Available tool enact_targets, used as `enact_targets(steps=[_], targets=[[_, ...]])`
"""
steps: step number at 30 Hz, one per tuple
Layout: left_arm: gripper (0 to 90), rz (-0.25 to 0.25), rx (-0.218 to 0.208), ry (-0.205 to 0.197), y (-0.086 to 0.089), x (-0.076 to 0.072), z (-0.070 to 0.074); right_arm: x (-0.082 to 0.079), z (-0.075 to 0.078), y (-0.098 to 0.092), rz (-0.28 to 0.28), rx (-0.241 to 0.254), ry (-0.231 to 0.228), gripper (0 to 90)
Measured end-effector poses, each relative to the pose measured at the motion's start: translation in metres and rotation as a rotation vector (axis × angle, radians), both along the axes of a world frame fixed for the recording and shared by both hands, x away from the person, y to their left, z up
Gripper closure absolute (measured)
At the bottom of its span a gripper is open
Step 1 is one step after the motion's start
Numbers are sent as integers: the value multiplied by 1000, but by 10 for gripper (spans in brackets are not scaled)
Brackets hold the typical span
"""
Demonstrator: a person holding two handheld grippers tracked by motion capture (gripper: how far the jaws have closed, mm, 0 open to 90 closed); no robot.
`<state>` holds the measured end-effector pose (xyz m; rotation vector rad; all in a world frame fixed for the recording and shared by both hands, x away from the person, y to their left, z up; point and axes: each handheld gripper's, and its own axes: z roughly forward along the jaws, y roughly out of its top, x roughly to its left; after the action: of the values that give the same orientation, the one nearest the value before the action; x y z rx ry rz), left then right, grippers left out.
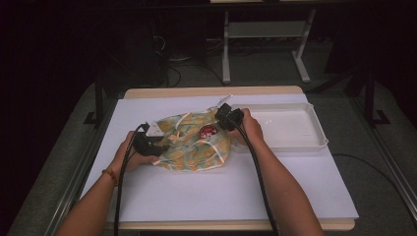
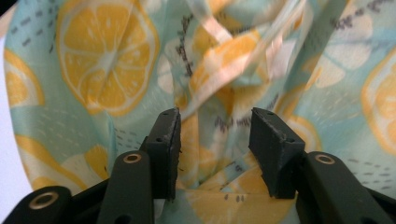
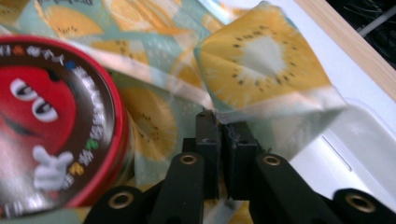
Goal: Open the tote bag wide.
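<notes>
So we've got the lemon-print bag (image 1: pixel 194 145) lying mid-desk, a bit toward the far edge, just beside the white tray (image 1: pixel 314 140). Our right gripper (image 3: pixel 219 128) is pinched tight on the bag's edge near the red tin (image 3: pixel 51 121). Our left gripper (image 2: pixel 212 140) sits half-open, fabric between the jaws, not squeezing it.

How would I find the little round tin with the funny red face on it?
Start at the white tabletop and find the crumpled lemon-print bag in its middle. The round tin sits on that bag, just left of the right gripper. It is the one red, round thing among yellow fruit slices.
</notes>
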<state>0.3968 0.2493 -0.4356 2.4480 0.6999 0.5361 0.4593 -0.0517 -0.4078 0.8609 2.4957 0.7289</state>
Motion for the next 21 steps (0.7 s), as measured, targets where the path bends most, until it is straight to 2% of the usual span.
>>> enact_targets(steps=[1,4,6,7,9,12,17,21], targets=[[523,-1,-14,7,1,0,0,0,0,-1,9,0,4,841],[507,-1,-15,18,4,-1,1,-6,0,-1,40,-8,17,820],[477,-1,-20,9,5,-2,2,-10,1,0,73,-6,29,736],[458,-2,-27,4,6,-2,3,-12,1,1,98,-23,32,714],[444,-18,-67,-12,6,-4,8,-16,4,1,95,-47,18,638],[431,-24,-130,-44,7,-7,18,-18,9,-6,104,-34,33,554],[448,-22,-190,-77,9,-8,27,-26,16,-18,170,-9,49,511],[493,-46,-174,-70,7,-8,27,-32,21,-23,216,21,46,518]])
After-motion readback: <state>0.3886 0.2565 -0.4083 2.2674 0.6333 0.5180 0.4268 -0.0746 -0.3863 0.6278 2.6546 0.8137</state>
